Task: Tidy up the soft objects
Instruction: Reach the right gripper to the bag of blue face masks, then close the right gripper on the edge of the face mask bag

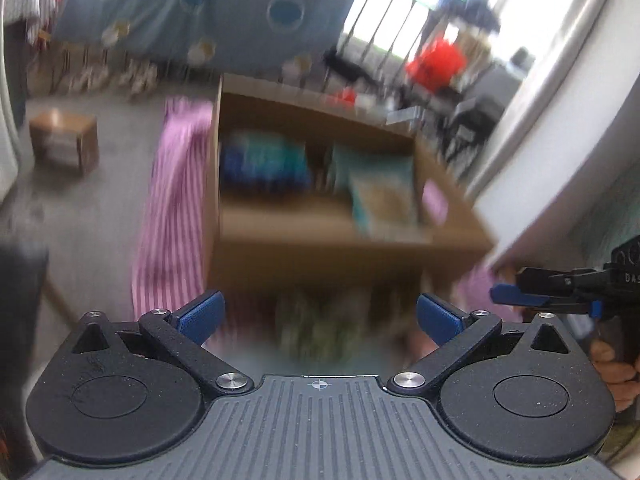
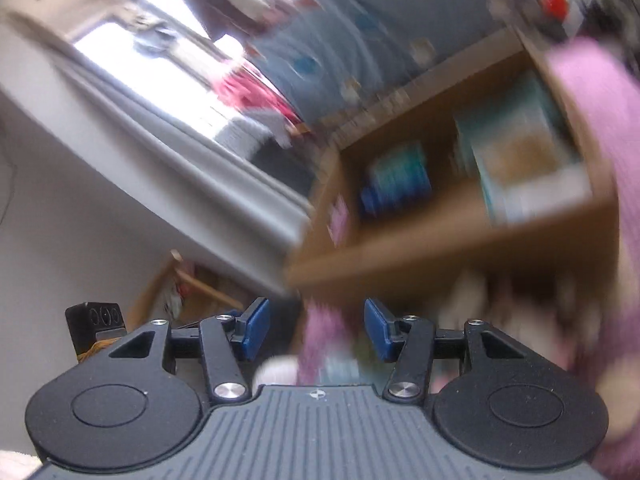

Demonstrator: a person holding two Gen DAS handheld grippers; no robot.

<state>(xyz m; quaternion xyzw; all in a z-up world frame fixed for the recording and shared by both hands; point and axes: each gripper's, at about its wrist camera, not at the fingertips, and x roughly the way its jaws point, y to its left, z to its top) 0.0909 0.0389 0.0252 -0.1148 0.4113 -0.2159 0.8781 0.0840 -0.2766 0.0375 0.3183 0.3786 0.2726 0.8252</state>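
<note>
Cloth (image 1: 168,216), pink-striped, draped beside shelf (image 1: 320,236), clear of open jaws.

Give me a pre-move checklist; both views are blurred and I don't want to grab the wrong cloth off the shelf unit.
1. Left gripper empty, jaws wide: ok.
2. Right gripper empty, jaws apart: ok.
3. Pink striped cloth located, draped down the side of the wooden shelf unit: ok.
4. Sharp view of the folded teal items in the shelf: not ok, blurred.
5. What lies below the shelf board: cannot tell.
</note>
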